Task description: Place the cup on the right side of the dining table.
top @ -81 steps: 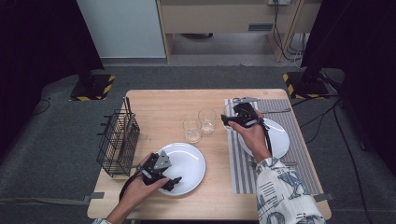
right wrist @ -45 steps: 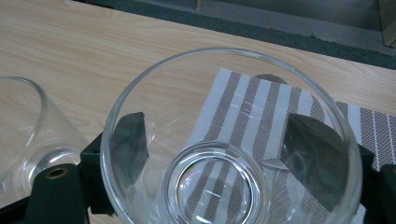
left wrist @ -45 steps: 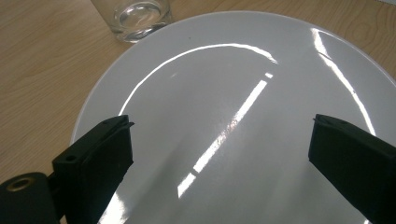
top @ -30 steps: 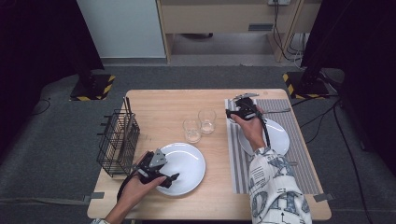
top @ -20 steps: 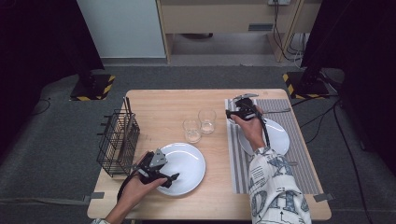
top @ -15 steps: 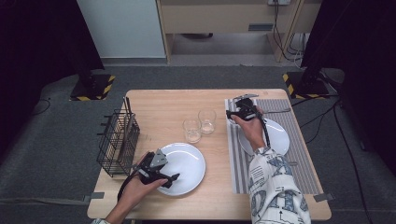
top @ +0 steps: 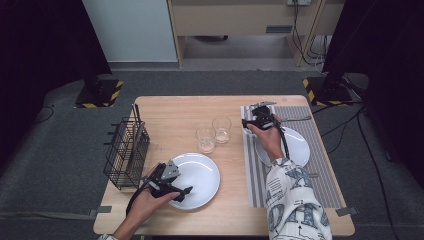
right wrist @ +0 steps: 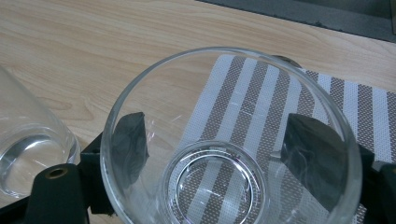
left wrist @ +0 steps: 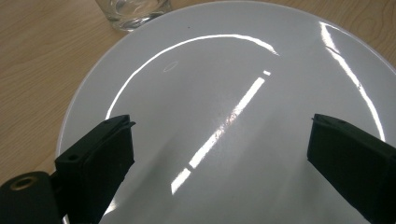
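Our right claw (right wrist: 215, 154) is clamped on a glass (right wrist: 229, 140), held above the striped mat (right wrist: 299, 107) edge. Our left claw (left wrist: 219, 154) hangs apart over the near plate (left wrist: 243, 84). Setting the glass down remains; we judge the plate ungrasped.

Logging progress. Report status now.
Left gripper open over plate. Right gripper shut on glass, at mat edge. Second glass close beside.

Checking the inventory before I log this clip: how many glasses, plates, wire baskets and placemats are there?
Glasses: 3, one held in the right gripper
Plates: 2
Wire basket: 1
Placemat: 1
Total: 7
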A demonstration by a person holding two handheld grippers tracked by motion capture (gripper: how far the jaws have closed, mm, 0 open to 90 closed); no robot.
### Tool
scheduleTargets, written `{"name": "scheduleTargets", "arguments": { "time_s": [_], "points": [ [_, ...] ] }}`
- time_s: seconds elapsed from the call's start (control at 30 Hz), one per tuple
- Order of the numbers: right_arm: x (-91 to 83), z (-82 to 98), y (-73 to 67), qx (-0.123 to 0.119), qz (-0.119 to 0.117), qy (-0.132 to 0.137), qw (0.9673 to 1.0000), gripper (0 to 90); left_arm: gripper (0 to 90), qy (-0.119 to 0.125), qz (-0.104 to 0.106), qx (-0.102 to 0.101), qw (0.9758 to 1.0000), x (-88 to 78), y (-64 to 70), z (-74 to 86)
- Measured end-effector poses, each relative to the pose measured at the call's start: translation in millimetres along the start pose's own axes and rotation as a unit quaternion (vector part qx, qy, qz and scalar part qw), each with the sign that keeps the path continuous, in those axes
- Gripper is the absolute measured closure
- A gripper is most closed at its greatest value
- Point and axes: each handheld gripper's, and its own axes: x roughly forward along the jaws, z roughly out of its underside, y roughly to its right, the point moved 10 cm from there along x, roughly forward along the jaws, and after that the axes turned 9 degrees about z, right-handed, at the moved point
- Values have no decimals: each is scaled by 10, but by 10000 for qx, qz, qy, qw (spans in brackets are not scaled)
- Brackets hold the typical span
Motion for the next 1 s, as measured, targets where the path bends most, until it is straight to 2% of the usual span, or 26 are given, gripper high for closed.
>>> {"name": "scheduleTargets", "arguments": {
  "time_s": [1.0],
  "points": [
    [22,53,15,47,9,-19,10000,199,62,-12,16,37,10000,9,15,-5]
  ]
}}
